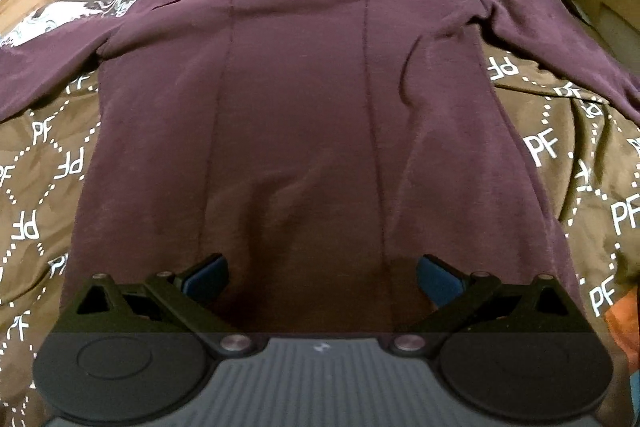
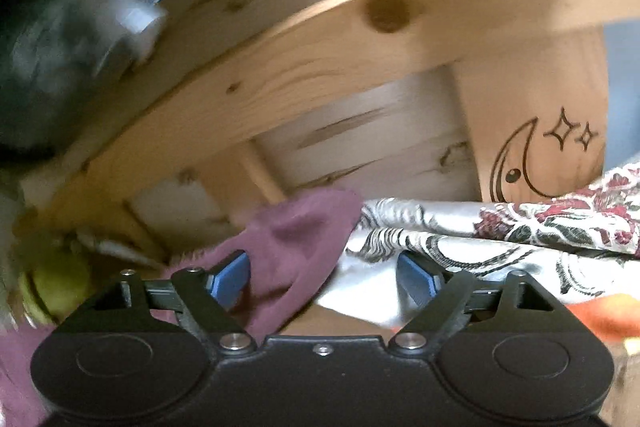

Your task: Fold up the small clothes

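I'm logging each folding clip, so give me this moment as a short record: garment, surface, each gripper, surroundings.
garment: maroon long-sleeved top, spread flat, sleeves out to both sides
surface: brown quilt with white PF lettering
left gripper: jaws open, over the top's near hem, holding nothing
right gripper: jaws open, at a maroon cloth end, not clamped
surroundings: wooden bed frame with a moon drawing; floral cloth

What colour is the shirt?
Dark maroon shirt, seen best in the left wrist view.

I see a maroon long-sleeved top (image 1: pixel 304 115) lying flat on the bed, sleeves spread to both sides, two seams running down its body. In my blurred right view, probably its sleeve end (image 2: pixel 292 251) lies crumpled.
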`<act>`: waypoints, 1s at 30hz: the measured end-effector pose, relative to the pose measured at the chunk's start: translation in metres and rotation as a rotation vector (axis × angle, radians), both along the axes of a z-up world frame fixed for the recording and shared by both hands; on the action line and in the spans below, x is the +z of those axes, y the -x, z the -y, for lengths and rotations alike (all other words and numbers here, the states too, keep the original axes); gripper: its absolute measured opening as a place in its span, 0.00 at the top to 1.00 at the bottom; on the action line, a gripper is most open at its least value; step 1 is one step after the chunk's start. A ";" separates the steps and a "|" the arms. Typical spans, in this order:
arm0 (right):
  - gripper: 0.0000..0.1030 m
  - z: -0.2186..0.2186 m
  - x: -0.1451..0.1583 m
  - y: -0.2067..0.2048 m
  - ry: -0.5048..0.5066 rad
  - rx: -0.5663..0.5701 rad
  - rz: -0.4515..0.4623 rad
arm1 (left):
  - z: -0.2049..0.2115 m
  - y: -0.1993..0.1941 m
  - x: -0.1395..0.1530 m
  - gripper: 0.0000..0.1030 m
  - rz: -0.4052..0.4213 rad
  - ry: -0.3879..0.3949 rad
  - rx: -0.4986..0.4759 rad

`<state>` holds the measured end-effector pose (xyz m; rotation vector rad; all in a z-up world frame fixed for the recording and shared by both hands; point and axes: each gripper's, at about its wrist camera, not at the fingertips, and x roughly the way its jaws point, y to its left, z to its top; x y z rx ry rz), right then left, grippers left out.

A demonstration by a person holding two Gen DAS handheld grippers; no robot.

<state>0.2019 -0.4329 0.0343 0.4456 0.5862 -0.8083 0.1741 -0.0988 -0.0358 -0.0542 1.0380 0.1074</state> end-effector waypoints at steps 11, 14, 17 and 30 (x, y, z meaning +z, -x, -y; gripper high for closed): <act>0.35 0.018 -0.002 0.006 -0.049 -0.017 0.107 | 0.011 -0.002 -0.006 0.00 -0.010 -0.011 -0.001; 0.55 0.020 -0.005 0.003 -0.035 -0.033 0.069 | 0.013 -0.002 -0.005 0.00 -0.006 -0.010 -0.005; 0.84 0.019 -0.007 0.001 -0.005 -0.030 0.035 | 0.011 0.000 0.001 0.00 0.008 0.007 -0.011; 0.99 -0.078 0.050 0.017 0.317 0.331 0.205 | -0.035 0.034 0.063 0.00 0.202 0.001 0.061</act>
